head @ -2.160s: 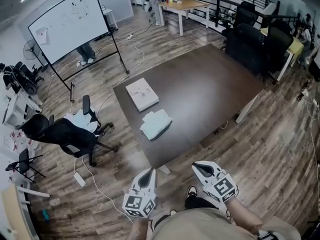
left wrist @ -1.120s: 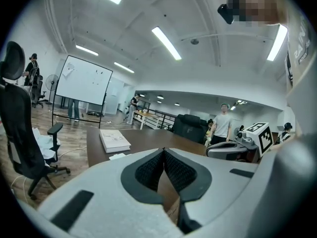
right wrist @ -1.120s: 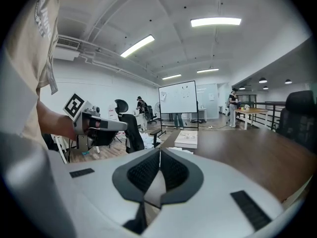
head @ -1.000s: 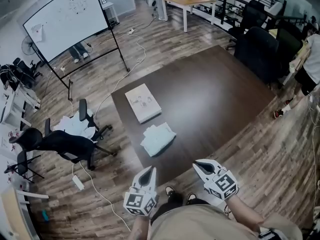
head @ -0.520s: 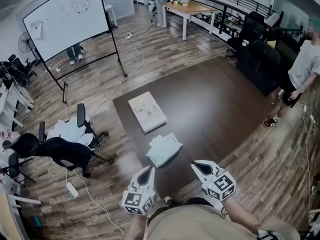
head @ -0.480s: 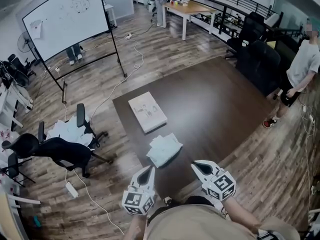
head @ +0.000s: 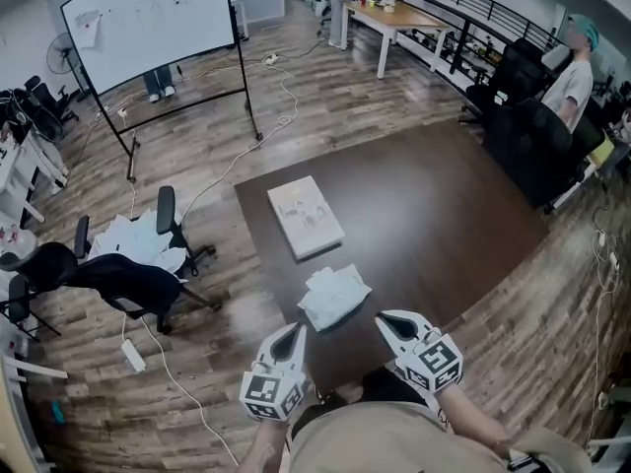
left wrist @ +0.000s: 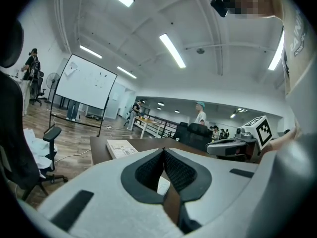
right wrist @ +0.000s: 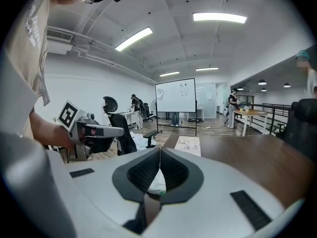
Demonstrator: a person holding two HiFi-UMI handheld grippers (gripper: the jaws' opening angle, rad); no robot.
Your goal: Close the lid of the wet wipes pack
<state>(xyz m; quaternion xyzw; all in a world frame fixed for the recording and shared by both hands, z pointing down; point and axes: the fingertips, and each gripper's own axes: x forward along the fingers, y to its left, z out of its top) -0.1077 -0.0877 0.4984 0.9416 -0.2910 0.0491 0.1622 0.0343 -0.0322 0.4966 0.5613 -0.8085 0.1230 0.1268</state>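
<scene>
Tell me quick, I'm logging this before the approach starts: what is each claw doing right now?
Left claw: closed, holding nothing.
Right claw: closed, holding nothing.

This is a big open office. A whiteboard [head: 148,18] on a stand stands on the wood floor [head: 197,156]. Black office chairs [head: 123,279] on wheels stand near a wide dark worktop [head: 424,215]. Long lights [left wrist: 172,50] shine on the ceiling.
</scene>
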